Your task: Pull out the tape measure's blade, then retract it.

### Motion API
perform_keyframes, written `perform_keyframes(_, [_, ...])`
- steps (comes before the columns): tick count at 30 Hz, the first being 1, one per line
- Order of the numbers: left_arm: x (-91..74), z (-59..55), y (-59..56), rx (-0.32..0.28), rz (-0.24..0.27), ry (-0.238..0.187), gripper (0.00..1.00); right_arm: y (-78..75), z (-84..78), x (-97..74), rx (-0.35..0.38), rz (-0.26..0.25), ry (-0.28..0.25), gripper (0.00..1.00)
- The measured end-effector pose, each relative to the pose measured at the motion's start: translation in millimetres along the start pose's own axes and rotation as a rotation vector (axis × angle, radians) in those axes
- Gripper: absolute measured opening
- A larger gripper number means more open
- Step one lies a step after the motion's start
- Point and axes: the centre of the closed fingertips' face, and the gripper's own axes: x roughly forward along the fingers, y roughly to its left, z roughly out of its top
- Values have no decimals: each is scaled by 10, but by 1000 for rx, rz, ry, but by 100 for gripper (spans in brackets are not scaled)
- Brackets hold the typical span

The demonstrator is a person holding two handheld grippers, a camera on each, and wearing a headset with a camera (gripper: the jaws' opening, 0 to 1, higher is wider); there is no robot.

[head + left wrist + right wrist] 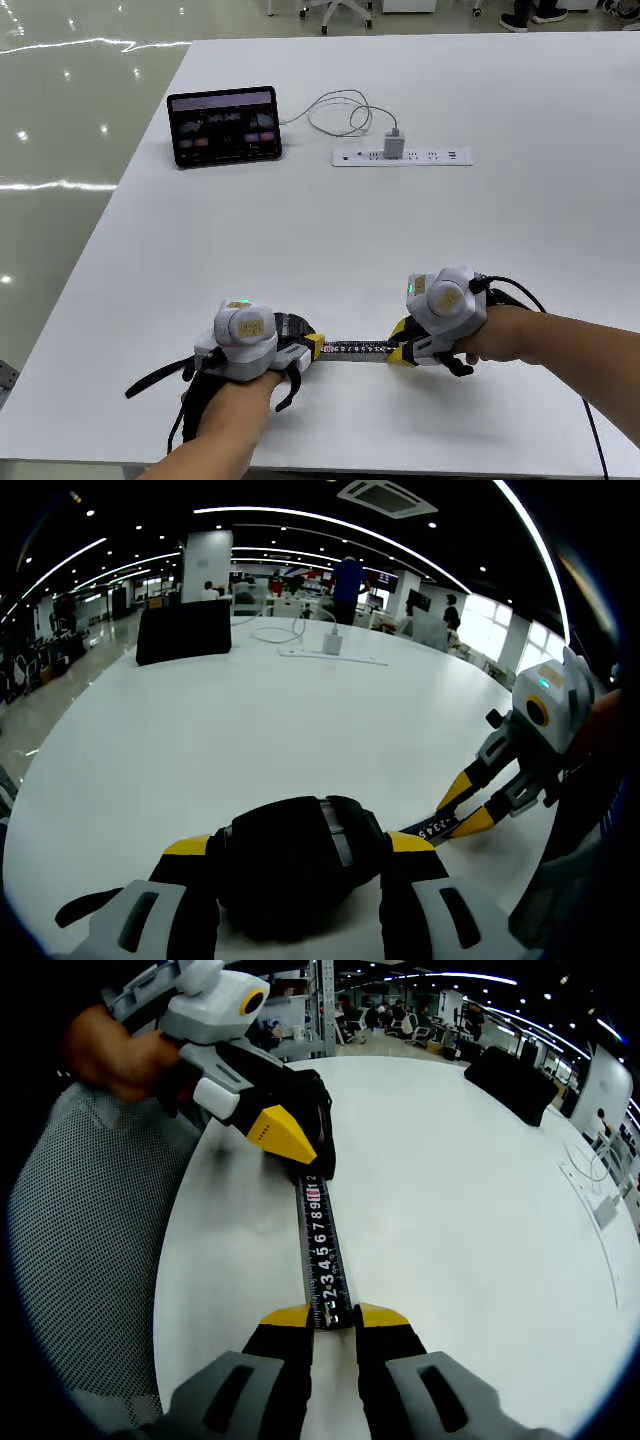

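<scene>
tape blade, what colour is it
The blade is black with white numerals; clearest in the right gripper view.

the head view looks forward and down from above the near edge of the table (420,220), close over the left gripper (312,346) and the right gripper (398,352). the left gripper view sits low, just behind the case (290,865), and faces the far tablet (183,630). the right gripper view looks along the blade (322,1240) toward the left gripper. all three views share the blade.
</scene>
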Motion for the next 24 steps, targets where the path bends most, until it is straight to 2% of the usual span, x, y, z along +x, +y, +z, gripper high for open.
perform_keyframes(24, [3, 0, 5, -6, -2, 5, 61, 26, 123, 86, -17, 10, 0, 12])
